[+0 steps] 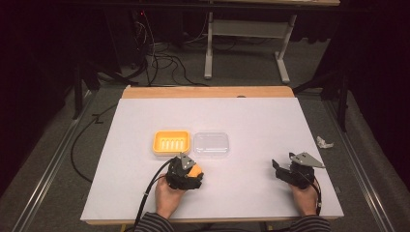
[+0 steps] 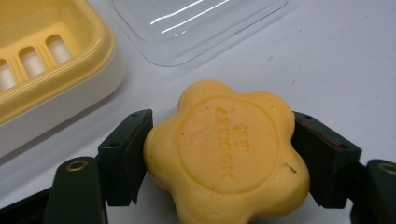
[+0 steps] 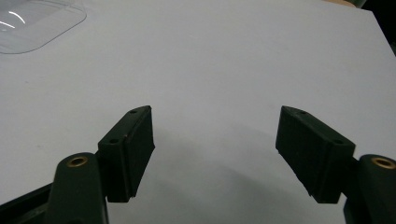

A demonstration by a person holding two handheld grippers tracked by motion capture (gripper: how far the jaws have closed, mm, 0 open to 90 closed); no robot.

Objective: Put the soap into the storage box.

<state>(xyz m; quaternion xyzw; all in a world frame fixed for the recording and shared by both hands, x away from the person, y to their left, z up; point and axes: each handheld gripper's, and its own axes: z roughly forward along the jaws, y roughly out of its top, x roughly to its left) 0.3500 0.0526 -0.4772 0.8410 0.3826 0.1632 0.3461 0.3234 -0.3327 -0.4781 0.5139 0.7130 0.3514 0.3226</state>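
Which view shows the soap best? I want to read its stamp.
The left gripper view: the soap sits close up between the left gripper jaws, stamped lettering visible. The high view shows it as a small orange patch.

We see a white table top with a bare wooden strip along its far edge. Beyond it lies grey carpet, strewn with black cables, and a white table frame stands there. Darkness surrounds everything.
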